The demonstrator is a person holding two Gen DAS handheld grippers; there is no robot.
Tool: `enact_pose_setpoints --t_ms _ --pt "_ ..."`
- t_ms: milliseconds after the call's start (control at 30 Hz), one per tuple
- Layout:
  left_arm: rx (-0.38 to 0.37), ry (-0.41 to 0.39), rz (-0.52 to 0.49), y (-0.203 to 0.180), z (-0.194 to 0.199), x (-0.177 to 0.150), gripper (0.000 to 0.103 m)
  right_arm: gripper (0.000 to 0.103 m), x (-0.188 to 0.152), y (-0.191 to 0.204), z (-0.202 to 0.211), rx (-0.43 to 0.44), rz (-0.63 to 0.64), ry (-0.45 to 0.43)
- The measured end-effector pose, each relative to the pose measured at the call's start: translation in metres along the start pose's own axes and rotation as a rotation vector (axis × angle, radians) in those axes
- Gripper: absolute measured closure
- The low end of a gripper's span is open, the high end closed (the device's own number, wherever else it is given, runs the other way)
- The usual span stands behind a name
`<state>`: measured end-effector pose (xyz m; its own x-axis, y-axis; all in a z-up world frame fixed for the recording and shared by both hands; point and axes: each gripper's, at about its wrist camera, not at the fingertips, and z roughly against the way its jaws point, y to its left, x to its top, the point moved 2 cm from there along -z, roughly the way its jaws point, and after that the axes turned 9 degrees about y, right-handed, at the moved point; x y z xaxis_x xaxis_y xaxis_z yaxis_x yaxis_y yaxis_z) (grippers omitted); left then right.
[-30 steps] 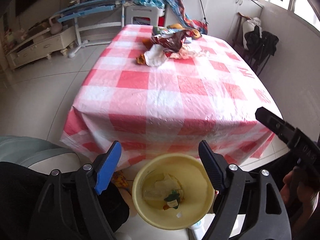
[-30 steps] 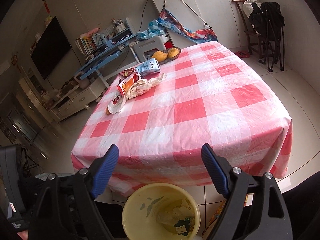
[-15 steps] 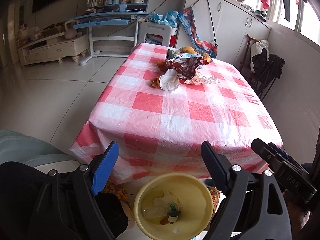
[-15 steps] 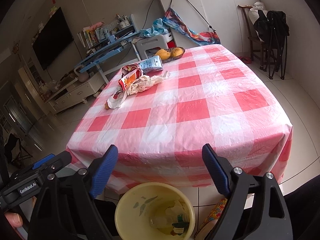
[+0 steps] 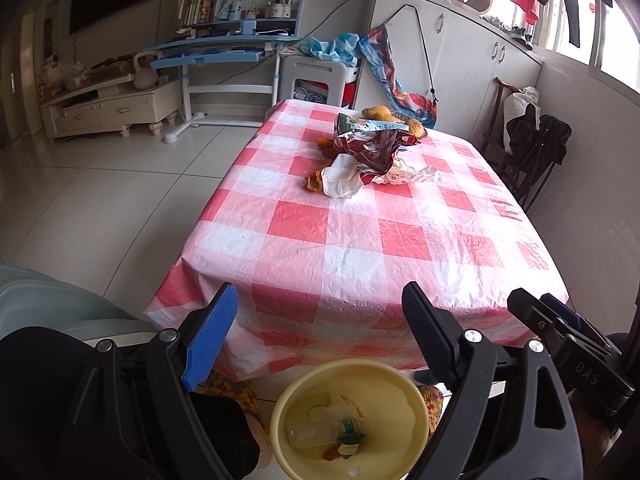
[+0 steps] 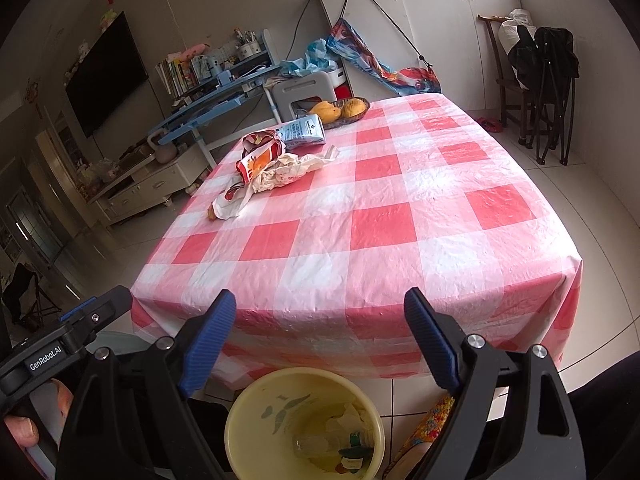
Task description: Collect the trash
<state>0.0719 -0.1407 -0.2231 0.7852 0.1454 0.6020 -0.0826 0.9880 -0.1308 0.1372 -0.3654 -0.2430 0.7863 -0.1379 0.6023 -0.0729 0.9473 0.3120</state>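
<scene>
While crumpled wrapper pile [image 5: 372,156] is lying far across red-checked tabletop [image 5: 360,248], both tongs, left [image 5: 316,328] and right [image 6: 320,332], are hanging apart, empty, over round yellow plastic bin [image 5: 400,404] sitting ready below.

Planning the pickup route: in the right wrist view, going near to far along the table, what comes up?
Yellow bin → white wrapper → red snack bag → blue-white pouch → fruit basket.
</scene>
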Motion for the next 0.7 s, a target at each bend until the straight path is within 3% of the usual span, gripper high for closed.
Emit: enact_pose_setpoints --t_ms 400,700 --pt "0.030 -0.005 -0.008 0.0020 -0.0002 0.0018 0.022 0.019 0.0021 -0.0012 0.0019 -0.002 0.008 -0.015" --pt "0.012 0.004 -0.015 -0.0022 -0.0027 0.0020 0.022 0.019 0.0031 -0.0016 0.0030 -0.002 0.006 -0.018"
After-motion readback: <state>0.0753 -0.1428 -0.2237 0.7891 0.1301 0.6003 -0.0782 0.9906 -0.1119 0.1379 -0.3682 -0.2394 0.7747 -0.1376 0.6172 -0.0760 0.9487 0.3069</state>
